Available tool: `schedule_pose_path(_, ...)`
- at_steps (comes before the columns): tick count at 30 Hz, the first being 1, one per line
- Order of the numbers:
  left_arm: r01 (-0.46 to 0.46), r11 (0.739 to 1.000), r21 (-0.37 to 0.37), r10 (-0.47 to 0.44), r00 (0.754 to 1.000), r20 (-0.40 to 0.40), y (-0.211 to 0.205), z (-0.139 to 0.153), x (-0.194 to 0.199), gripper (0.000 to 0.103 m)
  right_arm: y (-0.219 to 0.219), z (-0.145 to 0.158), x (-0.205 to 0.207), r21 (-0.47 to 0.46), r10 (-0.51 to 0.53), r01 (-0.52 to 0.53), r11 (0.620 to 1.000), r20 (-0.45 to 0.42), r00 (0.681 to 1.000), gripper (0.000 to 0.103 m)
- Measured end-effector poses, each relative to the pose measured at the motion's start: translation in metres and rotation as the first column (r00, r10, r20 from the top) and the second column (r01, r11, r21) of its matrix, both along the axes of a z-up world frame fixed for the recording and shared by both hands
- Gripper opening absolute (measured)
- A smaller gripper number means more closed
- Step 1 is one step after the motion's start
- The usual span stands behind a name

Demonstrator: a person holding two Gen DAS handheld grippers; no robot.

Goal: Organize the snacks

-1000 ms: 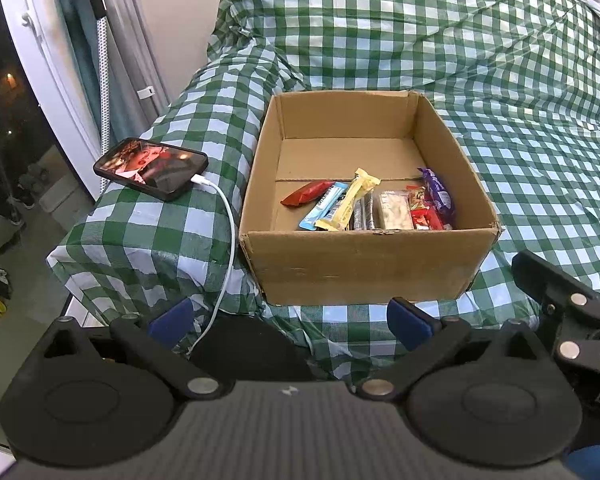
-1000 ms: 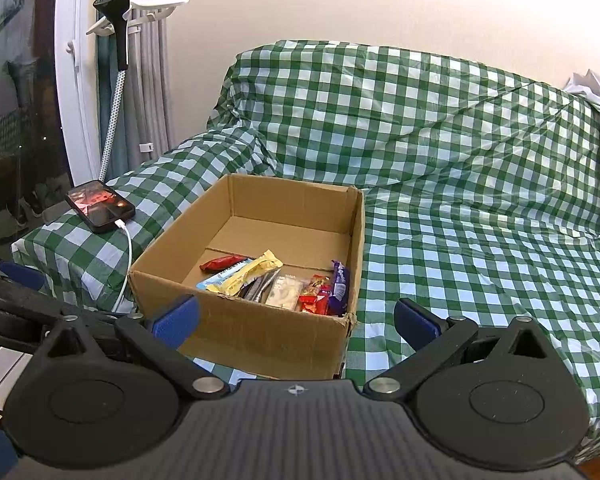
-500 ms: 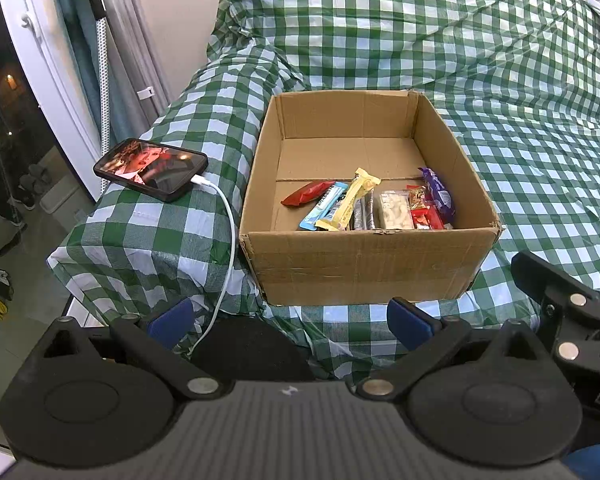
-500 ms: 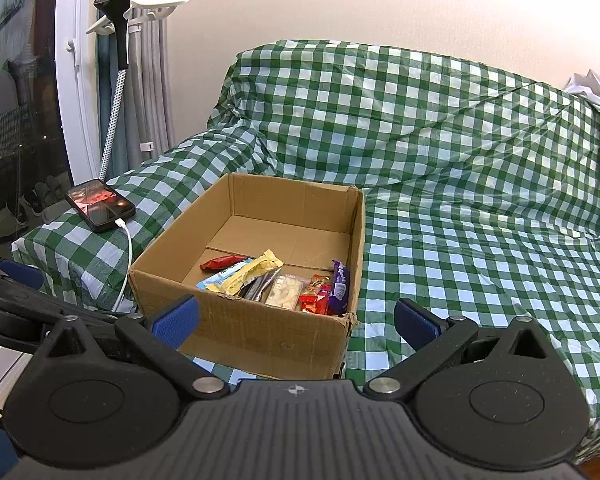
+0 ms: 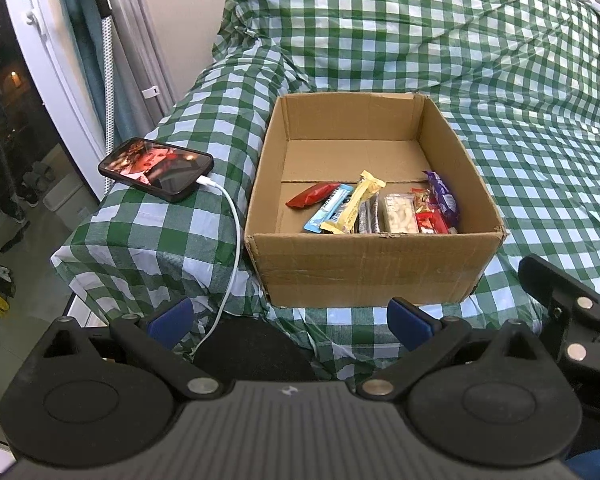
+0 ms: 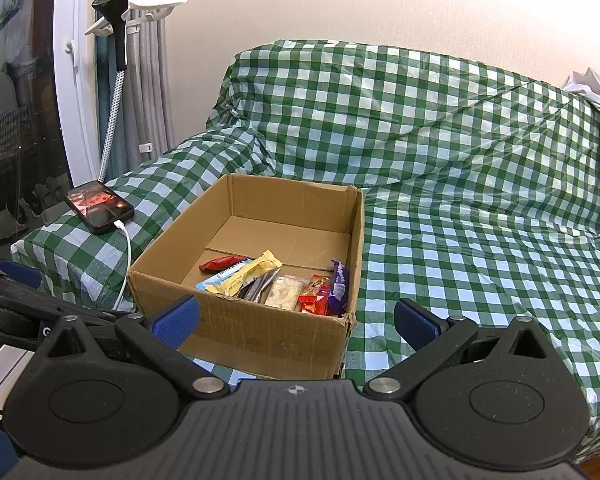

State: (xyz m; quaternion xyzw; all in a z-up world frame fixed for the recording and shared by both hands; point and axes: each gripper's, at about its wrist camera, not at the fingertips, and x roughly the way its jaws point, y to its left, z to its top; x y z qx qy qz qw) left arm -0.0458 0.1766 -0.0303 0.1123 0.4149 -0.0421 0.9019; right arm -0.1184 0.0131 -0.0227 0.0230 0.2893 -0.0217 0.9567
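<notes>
Both grippers, left [image 5: 290, 320] and right [image 6: 296, 320], gape wide, empty. Phone [image 5: 156, 169] and cable [image 5: 232, 240] lie beside the box [image 5: 374, 268]; its wall half-hides the snacks [image 5: 380, 210].

Snacks [image 5: 376, 210] lie in the box's [image 5: 374, 264] near end; the phone [image 5: 156, 169] rests left of it.

Matt brown corrugated cardboard box [image 5: 374, 266], rough torn rim. Glossy plastic snack wrappers [image 5: 374, 210] inside. Slightly shiny checked cloth cover [image 5: 532, 92]. Glossy glass phone [image 5: 156, 169] screen, smooth white cable [image 5: 232, 248].
</notes>
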Motion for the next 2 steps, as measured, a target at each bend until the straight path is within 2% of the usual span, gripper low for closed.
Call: schedule_pose_path(2, -0.002, 1.0, 0.001, 0.002, 1.0, 0.003, -0.0002, -0.0002, -0.0001, 0.103, -0.0004, -0.0023, -0.0002, 0.005, 0.001, -0.001, 1.0, -0.002, 1.0, 0.102)
